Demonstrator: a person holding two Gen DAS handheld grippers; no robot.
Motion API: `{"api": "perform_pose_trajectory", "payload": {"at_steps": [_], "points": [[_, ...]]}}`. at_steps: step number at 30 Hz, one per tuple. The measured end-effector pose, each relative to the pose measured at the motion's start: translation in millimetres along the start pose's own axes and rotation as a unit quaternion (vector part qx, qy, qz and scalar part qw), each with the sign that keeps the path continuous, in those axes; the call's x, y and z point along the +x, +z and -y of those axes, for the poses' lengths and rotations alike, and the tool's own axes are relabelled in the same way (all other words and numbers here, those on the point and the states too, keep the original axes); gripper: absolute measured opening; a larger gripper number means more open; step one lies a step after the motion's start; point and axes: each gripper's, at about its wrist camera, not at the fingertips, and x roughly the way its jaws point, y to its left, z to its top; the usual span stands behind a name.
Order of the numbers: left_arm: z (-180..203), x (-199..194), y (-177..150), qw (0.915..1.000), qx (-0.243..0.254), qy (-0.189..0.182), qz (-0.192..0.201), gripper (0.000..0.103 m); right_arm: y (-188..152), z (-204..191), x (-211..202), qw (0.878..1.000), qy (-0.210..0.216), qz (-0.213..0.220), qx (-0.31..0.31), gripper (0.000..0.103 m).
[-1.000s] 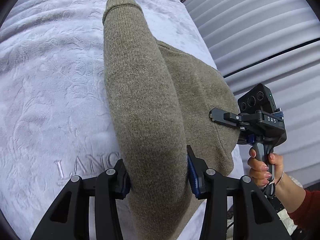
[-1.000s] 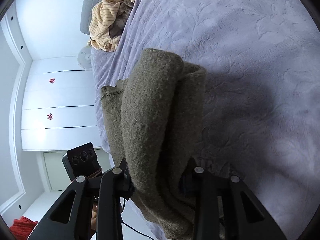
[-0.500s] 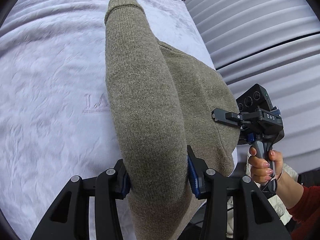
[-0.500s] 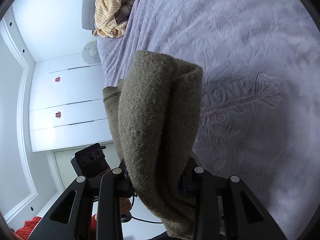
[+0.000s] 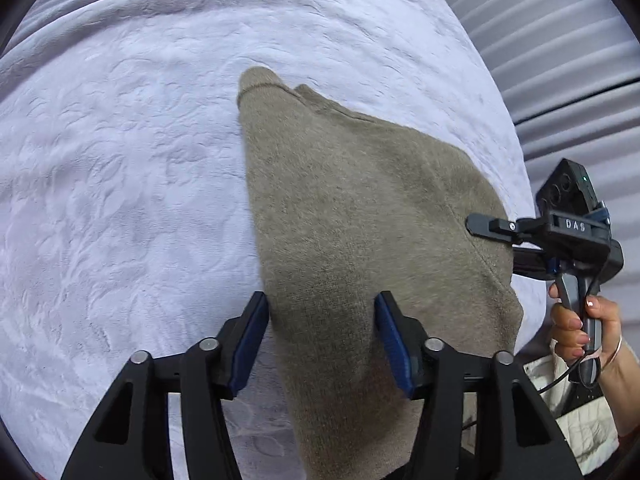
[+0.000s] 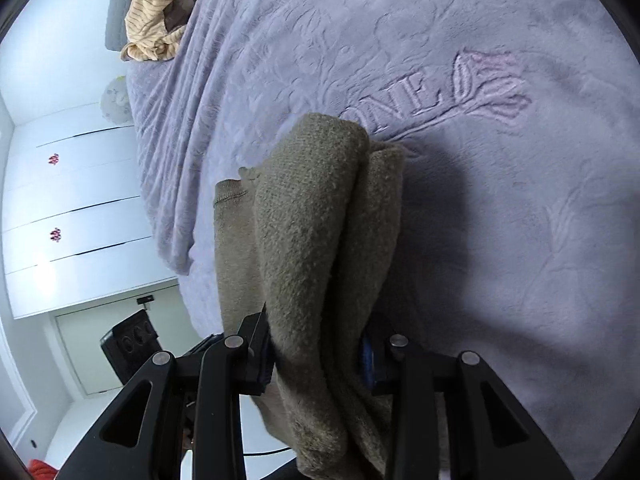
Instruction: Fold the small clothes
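Grippers: left (image 5: 320, 344), right (image 6: 316, 356), both opening, straddling 1 sweater (image 5: 360, 220); grip unclear.

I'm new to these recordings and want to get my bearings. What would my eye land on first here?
First, the olive-brown knitted sweater, spread on the lilac embossed blanket and running between the fingers of both grippers. The left gripper straddles its near end, its jaws just opening; the right gripper is at its right edge. Far off at the bed's corner, in the right wrist view, lies a crumpled yellow striped garment.
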Motion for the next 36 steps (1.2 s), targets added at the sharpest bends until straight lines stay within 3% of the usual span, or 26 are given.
{"api": "perform_pose_trajectory", "payload": {"at_steps": [1, 2, 3, 5, 9, 13, 14, 15, 16, 18, 19, 22, 24, 28, 32, 36], "points": [[2.3, 0.8, 2.3, 1.0000, 0.003, 0.006, 0.002, 0.058, 1.5, 1.5, -3.4, 1.000, -0.019, 0.002, -0.001, 0.044], [8.3, 3.0, 5.1, 0.9999, 0.008, 0.014, 0.003, 0.059, 0.6, 2.7, -7.7, 0.999, -0.041, 0.004, -0.003, 0.054], [8.6, 1.3, 4.4, 0.9995, 0.013, 0.029, 0.003, 0.073, 0.2, 2.2, -11.7, 0.998, -0.065, 0.006, -0.010, 0.062], [12.6, 1.1, 2.8, 0.9973, 0.020, 0.070, 0.004, 0.085, -5.4, 3.9, -22.2, 0.994, -0.103, 0.010, -0.023, 0.064], [10.2, -7.1, -1.8, 0.9955, 0.017, 0.092, 0.017, 0.085, -22.3, 1.5, -43.9, 0.992, -0.120, 0.021, -0.032, 0.064], [9.2, -11.6, -5.2, 0.9940, -0.002, 0.107, 0.019, 0.085, -40.1, -11.9, -52.0, 0.993, -0.105, 0.021, -0.045, 0.064], [12.5, -8.7, -5.0, 0.9934, -0.007, 0.113, 0.016, 0.098, -44.5, -17.9, -50.4, 0.992, -0.110, 0.019, -0.053, 0.064], [13.1, -9.1, -5.4, 0.9916, -0.010, 0.128, 0.014, 0.103, -49.9, -21.3, -49.9, 0.991, -0.118, 0.019, -0.063, 0.063], [18.4, -7.0, -5.4, 0.9906, -0.009, 0.136, 0.013, 0.103, -56.7, -26.3, -50.2, 0.988, -0.131, 0.020, -0.077, 0.062], [24.7, -8.7, -5.7, 0.9893, -0.002, 0.144, 0.020, 0.103, -66.7, -41.0, -50.7, 0.980, -0.158, 0.031, -0.115, 0.024], [28.5, -9.3, -4.7, 0.9890, 0.001, 0.146, 0.024, 0.103, -70.8, -50.7, -50.1, 0.975, -0.173, 0.035, -0.137, 0.020], [37.8, -7.3, -2.0, 0.9878, 0.010, 0.151, 0.038, 0.103, -75.9, -74.6, -45.7, 0.963, -0.193, 0.044, -0.184, 0.019], [36.2, 7.4, -4.2, 0.9876, 0.005, 0.156, 0.016, 0.103, -77.1, -77.9, -37.2, 0.958, -0.205, 0.033, -0.196, 0.019], [22.7, 31.6, -19.6, 0.9889, -0.013, 0.148, -0.006, 0.103, -79.4, -49.8, -11.9, 0.945, -0.264, 0.008, -0.191, 0.019], [23.5, 41.5, -26.7, 0.9902, -0.008, 0.139, 0.004, 0.103, -82.9, -13.7, -6.1, 0.951, -0.259, 0.010, -0.168, 0.019], [22.7, 47.6, -26.6, 0.9919, -0.020, 0.125, -0.009, 0.103, -89.8, -5.5, -4.3, 0.943, -0.271, 0.015, -0.194, 0.021]]}}
